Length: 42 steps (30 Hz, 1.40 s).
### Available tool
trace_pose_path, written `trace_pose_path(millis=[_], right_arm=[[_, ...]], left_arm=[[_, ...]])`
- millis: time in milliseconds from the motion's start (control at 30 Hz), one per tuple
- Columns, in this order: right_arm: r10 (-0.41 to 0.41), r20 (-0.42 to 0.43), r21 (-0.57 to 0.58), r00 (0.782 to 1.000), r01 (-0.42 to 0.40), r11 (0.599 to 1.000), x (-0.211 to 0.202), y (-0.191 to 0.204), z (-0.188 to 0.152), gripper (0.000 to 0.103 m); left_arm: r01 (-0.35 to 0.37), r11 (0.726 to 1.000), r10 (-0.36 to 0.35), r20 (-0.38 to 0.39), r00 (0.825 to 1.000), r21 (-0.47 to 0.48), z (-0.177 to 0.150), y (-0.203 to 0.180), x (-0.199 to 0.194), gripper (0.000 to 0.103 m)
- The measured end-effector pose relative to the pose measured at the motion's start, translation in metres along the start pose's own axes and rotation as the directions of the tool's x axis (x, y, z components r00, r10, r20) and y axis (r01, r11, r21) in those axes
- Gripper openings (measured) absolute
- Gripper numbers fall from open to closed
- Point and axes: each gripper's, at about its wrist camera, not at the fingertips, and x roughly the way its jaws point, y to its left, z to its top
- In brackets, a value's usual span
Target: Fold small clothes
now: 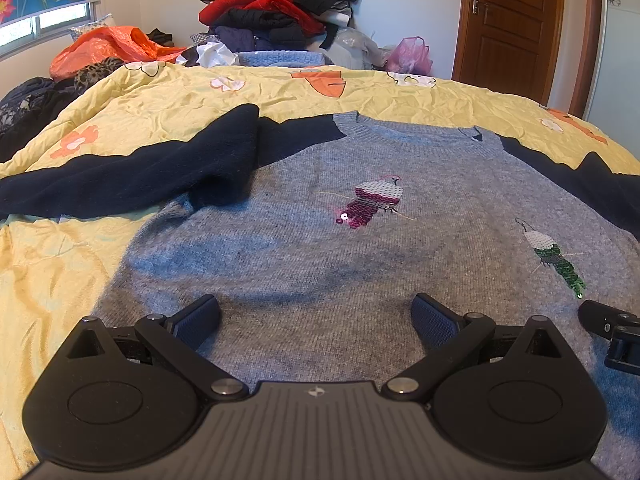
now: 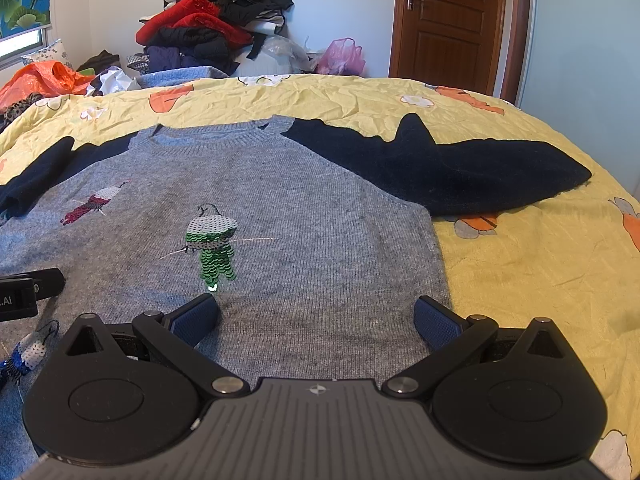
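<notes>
The grey sweater [image 1: 320, 248] with navy sleeves lies flat, front up, on the yellow quilt [image 1: 180, 96]. My left gripper [image 1: 316, 314] and right gripper [image 2: 316, 314] both sit spread wide and empty over its lower body, side by side.

Daylight from a window [image 1: 44, 24] at far left brightly lights the room, and the left gripper [image 1: 316, 320] casts soft shadows across a grey sweater [image 1: 360, 248]. Both fisheye views are sharp, bowing the bedspread [image 2: 520, 264] and door [image 2: 448, 20] near the edges.
</notes>
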Motion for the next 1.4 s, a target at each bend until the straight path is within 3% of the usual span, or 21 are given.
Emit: trace_pose_path(millis=[1400], right_arm=[[-0.002, 0.001, -0.001, 1.000, 0.002, 1.000, 0.0004, 0.0011, 0.0005, 0.103]], left_arm=[[-0.020, 1.000, 0.020, 0.001, 1.000, 0.000, -0.0007, -0.0018, -0.0007, 0.103]])
